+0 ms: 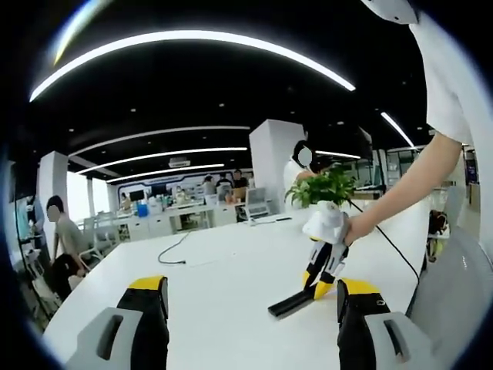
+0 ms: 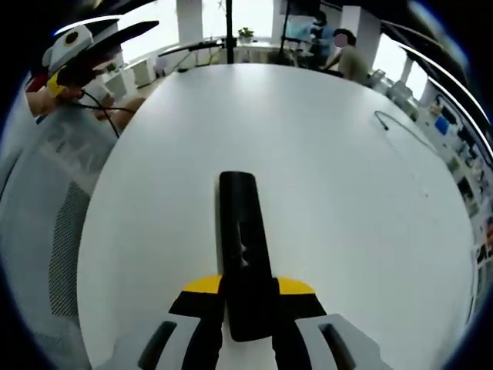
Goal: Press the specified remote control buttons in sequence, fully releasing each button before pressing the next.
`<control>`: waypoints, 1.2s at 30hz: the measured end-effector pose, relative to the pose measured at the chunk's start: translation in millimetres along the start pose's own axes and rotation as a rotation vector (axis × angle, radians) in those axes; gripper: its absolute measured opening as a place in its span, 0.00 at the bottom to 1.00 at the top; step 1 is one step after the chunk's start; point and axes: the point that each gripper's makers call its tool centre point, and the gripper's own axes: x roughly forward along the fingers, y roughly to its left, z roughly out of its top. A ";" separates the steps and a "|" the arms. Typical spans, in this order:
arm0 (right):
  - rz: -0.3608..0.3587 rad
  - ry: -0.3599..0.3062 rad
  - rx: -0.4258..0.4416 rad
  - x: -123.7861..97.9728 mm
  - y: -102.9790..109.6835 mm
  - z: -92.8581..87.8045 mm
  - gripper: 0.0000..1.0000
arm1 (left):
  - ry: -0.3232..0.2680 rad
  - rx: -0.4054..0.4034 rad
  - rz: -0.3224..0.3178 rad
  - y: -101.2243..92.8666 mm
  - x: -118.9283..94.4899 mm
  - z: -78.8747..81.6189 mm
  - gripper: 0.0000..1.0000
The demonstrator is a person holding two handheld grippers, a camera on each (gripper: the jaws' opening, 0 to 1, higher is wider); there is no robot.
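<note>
Remote control [image 2: 240, 254]: a long black bar lying flat on the white desk [image 2: 331, 154], near the edge where the person stands and well in from the other edges, so it stays in sight and gives a firm base for pressing.
Right gripper [image 2: 248, 304]: its yellow-tipped jaws straddle the near end of the remote, one on each side and close against it; I judge they pin it steady rather than lift it. The left gripper view shows the same gripper tilted down onto the remote's end, held in the person's hand [image 1: 356, 228].
Left gripper [image 1: 250, 297]: jaws wide apart, holding nothing, held above the desk and aimed at the remote from a distance.
Buttons: too small to tell apart.
Step, as judged: no press under way; the free left gripper seems kept ready to do the pressing.
</note>
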 end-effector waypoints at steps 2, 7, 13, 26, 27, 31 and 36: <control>0.003 0.009 -0.005 0.5 -3.4 0.5 0.21 | -0.001 -0.007 0.003 1.1 -0.3 -0.1 0.94; 0.011 0.029 -0.014 1.3 -11.7 1.8 0.21 | -0.005 -0.032 0.005 3.6 -1.0 -0.5 0.94; 0.013 0.041 -0.013 2.3 -19.9 2.6 0.21 | -0.007 -0.035 -0.007 0.8 -0.6 0.0 0.94; 0.019 0.040 0.014 2.7 -25.9 4.2 0.22 | -0.006 -0.052 -0.014 0.4 0.1 -0.1 0.93; 0.028 0.029 0.053 2.8 -25.0 4.8 0.22 | -0.006 -0.052 -0.014 0.5 0.1 -0.1 0.93; 0.066 -0.049 0.205 0.7 -27.3 8.8 0.24 | -0.005 -0.067 -0.024 -1.1 0.5 -0.5 0.94; 0.061 -0.111 0.301 -0.1 -23.2 12.6 0.29 | -0.001 -0.081 -0.021 0.0 1.0 -0.8 0.94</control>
